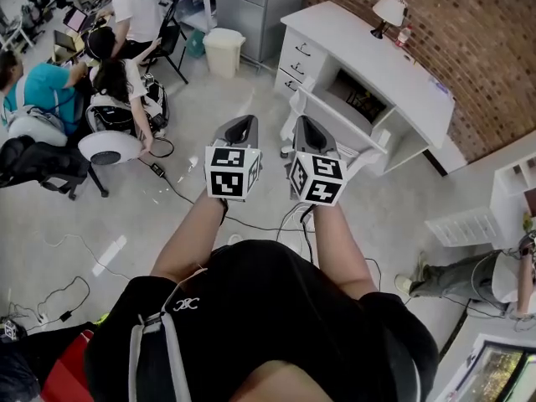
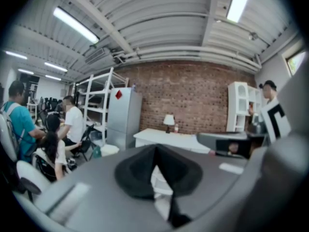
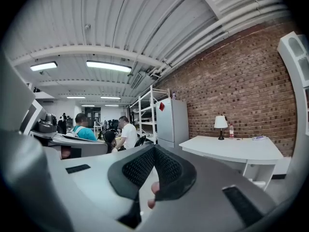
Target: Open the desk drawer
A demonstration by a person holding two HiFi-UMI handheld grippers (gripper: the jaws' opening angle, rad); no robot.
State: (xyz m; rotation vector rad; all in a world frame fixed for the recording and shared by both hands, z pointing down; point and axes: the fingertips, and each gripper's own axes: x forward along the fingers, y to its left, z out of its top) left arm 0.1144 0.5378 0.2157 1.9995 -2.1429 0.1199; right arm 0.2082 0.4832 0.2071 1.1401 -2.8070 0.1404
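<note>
While held side by side above floor (image 1: pixel 193 216), left gripper (image 1: pixel 241 126) jaws closed, empty; right gripper (image 1: pixel 306 128) jaws closed, empty. White desk (image 1: pixel 377 61) ahead against brick wall (image 1: pixel 469 48); drawers (image 1: pixel 295 57) at end nearest bin (image 1: pixel 224 50), well apart from both.

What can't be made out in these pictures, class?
Head view: drawers of the desk too small to show handle shape.
Left gripper view: drawers mostly hidden behind the shut left tongs.
Right gripper view: desk's drawer end hidden behind the shut right tongs.
</note>
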